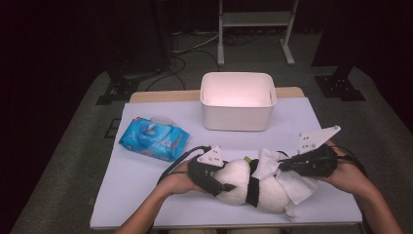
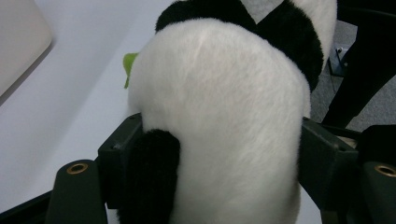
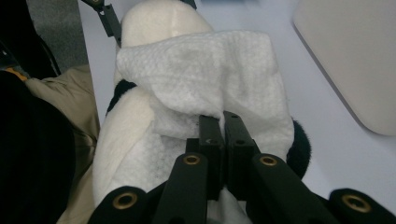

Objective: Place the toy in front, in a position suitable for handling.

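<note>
A plush panda (image 1: 251, 187) lies on its side on the white bench (image 1: 146, 185), near the front edge, between the person's two hands. Its long axis runs left to right in the high view.

The left gripper (image 1: 214, 178) comes in from the left and grips one rounded white end of the panda. In the left gripper view that white bulge (image 2: 219, 130) fills the space between the two fingers (image 2: 123, 149), which stand wide apart and press into the fur on both sides. One of the panda's black patches lies against the finger at the left of that view. A small green bit (image 2: 128, 65) sticks out beside the body.

The right gripper (image 1: 292, 163) comes in from the right, over the panda's other end. Its fingers (image 3: 212, 140) are closed together, pinching a fold of a white wipe (image 3: 210, 79). The wipe is draped over the top of the panda and hangs down its right end, where it reaches the bench in the high view. The pinch sits at the wipe's near edge in the right gripper view, with the sheet spread ahead of the fingertips across the fur.

Behind the panda, toward the far side of the bench, stands a white bin (image 1: 237, 100). To its left, well apart from the panda, lies a blue pack of wipes (image 1: 153, 138).
</note>
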Tool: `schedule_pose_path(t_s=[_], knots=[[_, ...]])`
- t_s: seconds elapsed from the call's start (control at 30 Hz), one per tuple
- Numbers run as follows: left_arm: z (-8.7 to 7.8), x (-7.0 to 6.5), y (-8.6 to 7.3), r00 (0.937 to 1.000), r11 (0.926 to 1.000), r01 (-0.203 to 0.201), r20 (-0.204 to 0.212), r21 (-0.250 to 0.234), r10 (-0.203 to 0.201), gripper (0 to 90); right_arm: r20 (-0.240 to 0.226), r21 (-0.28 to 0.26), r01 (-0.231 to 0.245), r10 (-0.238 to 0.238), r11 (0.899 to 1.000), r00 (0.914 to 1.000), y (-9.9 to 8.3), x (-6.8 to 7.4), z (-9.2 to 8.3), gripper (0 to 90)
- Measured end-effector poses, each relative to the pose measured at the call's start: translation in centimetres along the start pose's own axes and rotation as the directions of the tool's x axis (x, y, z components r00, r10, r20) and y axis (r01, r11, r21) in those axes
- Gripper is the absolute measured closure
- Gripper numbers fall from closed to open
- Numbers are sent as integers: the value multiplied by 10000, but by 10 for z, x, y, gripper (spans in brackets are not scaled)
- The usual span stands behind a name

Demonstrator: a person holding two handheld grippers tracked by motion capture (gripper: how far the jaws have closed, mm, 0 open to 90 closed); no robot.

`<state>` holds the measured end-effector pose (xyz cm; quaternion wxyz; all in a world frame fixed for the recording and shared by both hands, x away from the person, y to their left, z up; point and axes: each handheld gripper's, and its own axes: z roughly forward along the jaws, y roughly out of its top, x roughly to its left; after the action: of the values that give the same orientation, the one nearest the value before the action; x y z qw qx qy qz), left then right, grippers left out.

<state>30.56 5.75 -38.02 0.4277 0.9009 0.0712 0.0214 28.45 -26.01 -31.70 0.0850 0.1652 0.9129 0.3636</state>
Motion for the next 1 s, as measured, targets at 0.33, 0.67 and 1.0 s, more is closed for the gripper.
schedule_pose_path(t_s=[0.33, 0.67, 1.0], knots=[[2, 0, 2, 9981, 9984, 556, -257, 14, -556, 267, -236, -65, 206, -208, 9998, 9995, 4, 6, 1, 872], [6, -4, 5, 9972, 9981, 613, -434, -27, -614, 263, -609, -10, 408, -407, 9992, 9973, 15, 7, 16, 871], [4, -8, 0, 9989, 9992, 384, -266, -146, -388, 264, 11, 304, 23, -23, 9995, 10000, 8, -8, 8, 871]])
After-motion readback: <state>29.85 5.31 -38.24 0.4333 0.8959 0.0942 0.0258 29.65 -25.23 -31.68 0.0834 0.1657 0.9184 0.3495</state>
